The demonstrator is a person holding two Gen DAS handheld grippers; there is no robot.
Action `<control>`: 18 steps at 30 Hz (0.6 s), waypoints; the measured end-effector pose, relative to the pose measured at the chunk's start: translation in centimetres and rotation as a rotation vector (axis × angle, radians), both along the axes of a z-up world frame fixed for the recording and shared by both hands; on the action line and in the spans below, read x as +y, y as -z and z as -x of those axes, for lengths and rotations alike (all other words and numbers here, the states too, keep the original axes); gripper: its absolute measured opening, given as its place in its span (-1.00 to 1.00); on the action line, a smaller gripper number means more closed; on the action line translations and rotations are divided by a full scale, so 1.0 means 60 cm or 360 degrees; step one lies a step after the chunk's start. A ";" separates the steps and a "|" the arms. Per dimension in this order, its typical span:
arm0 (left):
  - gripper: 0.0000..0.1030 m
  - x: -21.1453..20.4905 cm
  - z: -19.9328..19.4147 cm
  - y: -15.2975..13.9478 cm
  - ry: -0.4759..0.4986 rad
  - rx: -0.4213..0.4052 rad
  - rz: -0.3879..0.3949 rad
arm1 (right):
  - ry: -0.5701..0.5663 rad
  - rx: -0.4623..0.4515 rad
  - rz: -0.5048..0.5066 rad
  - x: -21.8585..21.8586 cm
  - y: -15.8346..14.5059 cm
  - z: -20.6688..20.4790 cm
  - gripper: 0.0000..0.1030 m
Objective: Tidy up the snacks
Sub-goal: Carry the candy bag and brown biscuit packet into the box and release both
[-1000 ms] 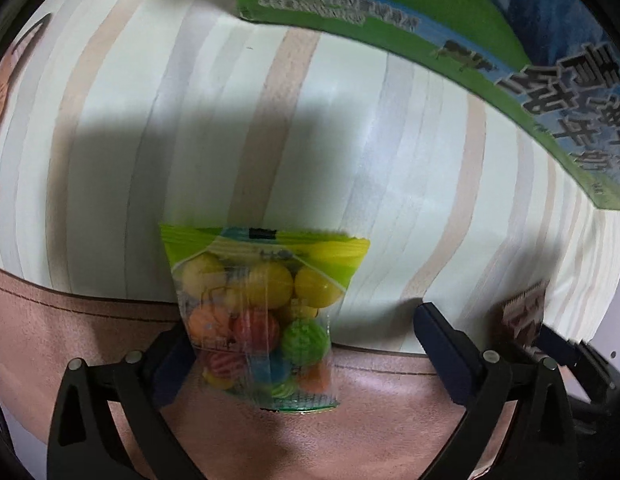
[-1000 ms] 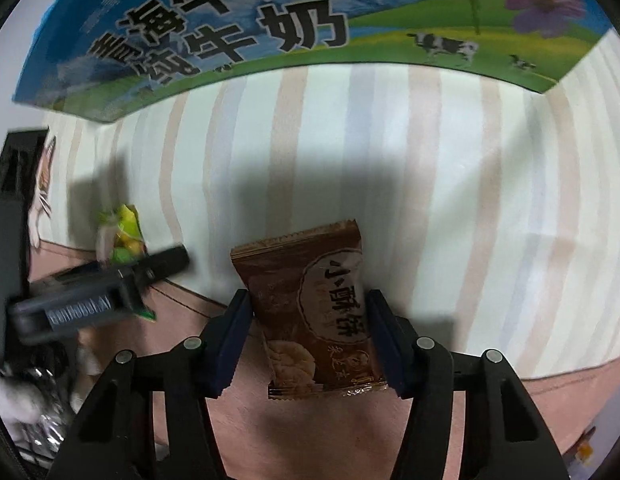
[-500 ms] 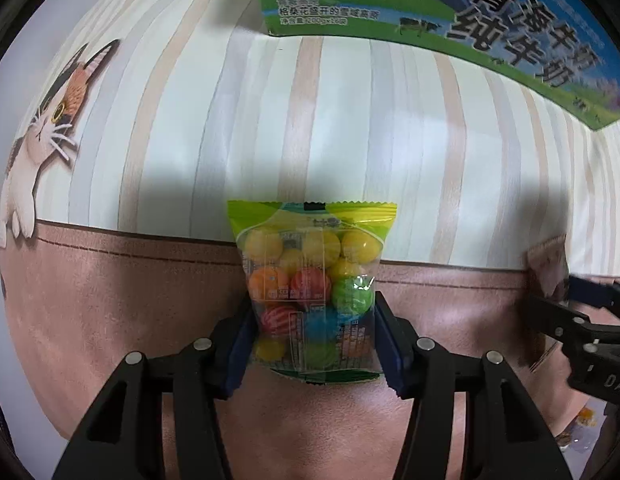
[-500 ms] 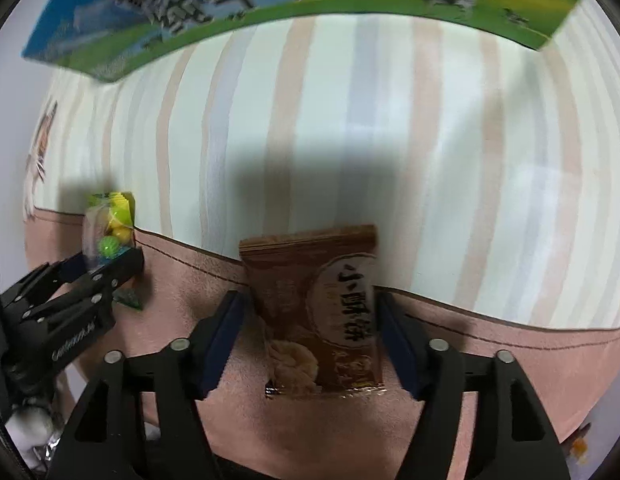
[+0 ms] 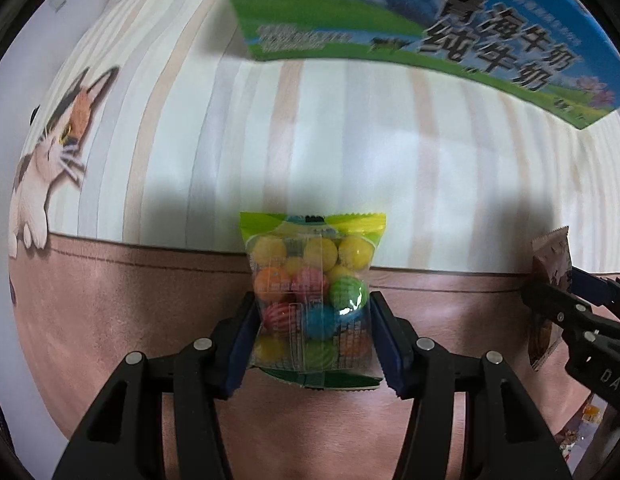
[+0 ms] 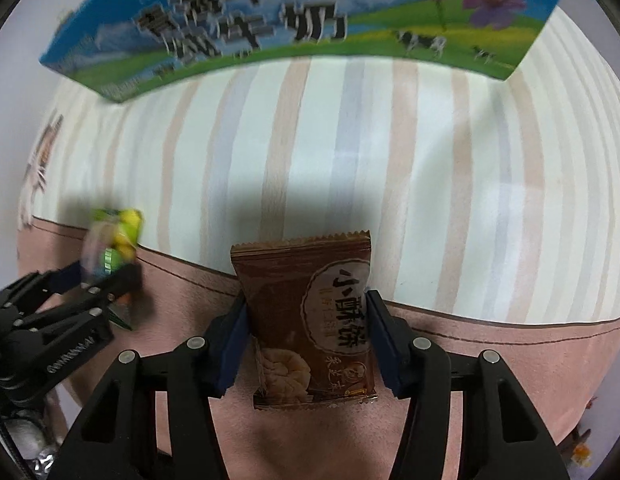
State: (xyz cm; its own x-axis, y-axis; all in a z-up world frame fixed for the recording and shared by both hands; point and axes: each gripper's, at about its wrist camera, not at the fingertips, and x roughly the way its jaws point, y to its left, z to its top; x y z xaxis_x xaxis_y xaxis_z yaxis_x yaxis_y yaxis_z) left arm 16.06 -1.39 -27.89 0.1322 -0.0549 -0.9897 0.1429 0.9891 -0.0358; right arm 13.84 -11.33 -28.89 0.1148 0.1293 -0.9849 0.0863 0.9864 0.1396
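My left gripper (image 5: pixel 311 338) is shut on a clear candy bag (image 5: pixel 311 292) of coloured balls with a green-yellow top, held above the cloth. My right gripper (image 6: pixel 306 332) is shut on a brown biscuit packet (image 6: pixel 310 324) with Chinese lettering. In the left wrist view the right gripper (image 5: pixel 581 312) with the brown packet (image 5: pixel 551 264) shows at the right edge. In the right wrist view the left gripper (image 6: pixel 62 312) with the candy bag (image 6: pixel 114 244) shows blurred at the left.
A blue-green milk carton box (image 5: pixel 409 20) stands at the far side, also in the right wrist view (image 6: pixel 290 16). The striped tablecloth (image 5: pixel 349 140) has a pink band (image 5: pixel 130 300) and a cat picture (image 5: pixel 58 136). Small wrapped items (image 6: pixel 30 444) lie at the lower left.
The left gripper closed on the candy bag a second ago and has lifted it. Both grippers with their packets have moved closer to the milk box.
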 end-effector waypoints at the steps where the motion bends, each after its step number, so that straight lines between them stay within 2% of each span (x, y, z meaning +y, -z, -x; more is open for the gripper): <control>1: -0.05 -0.006 0.001 -0.009 0.0018 -0.0013 0.0012 | 0.0018 -0.0021 -0.0030 -0.005 -0.019 -0.011 0.13; 9: -0.08 -0.035 -0.005 -0.085 0.0111 -0.0104 0.0122 | 0.0049 -0.0191 -0.0149 -0.054 -0.120 -0.020 0.13; 15: -0.08 -0.045 -0.027 -0.213 0.0145 -0.0296 0.0264 | 0.0026 -0.0437 -0.0145 -0.110 -0.250 -0.048 0.13; 18: -0.08 -0.034 -0.072 -0.285 0.0153 -0.0394 0.0352 | 0.0034 -0.0552 -0.0164 -0.137 -0.320 -0.076 0.13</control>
